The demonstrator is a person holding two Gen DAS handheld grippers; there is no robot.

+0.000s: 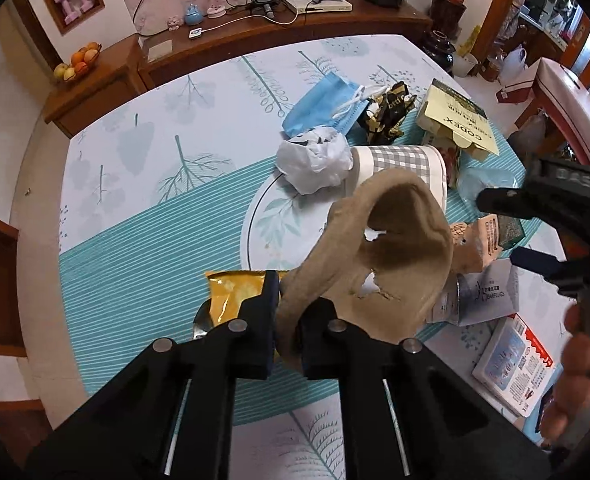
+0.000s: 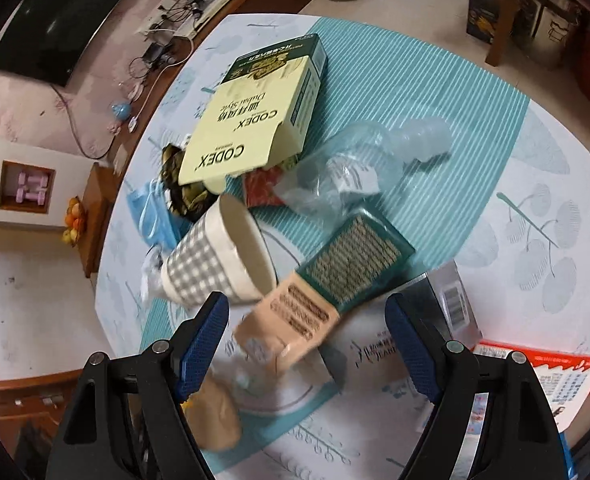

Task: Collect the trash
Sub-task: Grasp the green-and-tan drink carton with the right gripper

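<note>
My left gripper (image 1: pixel 289 300) is shut on the lower edge of a torn tan paper-pulp piece (image 1: pixel 395 248), holding it just above the table; its corner also shows in the right wrist view (image 2: pixel 215 416). The right gripper (image 2: pixel 306 305) stands open above a small beige-and-green carton (image 2: pixel 327 292), with a pad on each side and neither touching it. Around them lie a grey-checked paper cup (image 2: pixel 215 256) on its side, a yellow CODEX box (image 2: pixel 251 120), a clear plastic bag (image 2: pixel 367 160), a blue face mask (image 1: pixel 323 104), crumpled white tissue (image 1: pixel 315 160) and a yellow snack packet (image 1: pixel 235 292).
The litter sits on a round table (image 1: pixel 135 240) with a teal-striped, leaf-printed cloth. A black-and-gold wrapper (image 1: pixel 387 112), a white earplug box (image 1: pixel 483 296) and a red-and-white box (image 1: pixel 511 364) lie nearby. A wooden sideboard (image 1: pixel 255 36) stands behind; a person's hand (image 1: pixel 575 360) shows at right.
</note>
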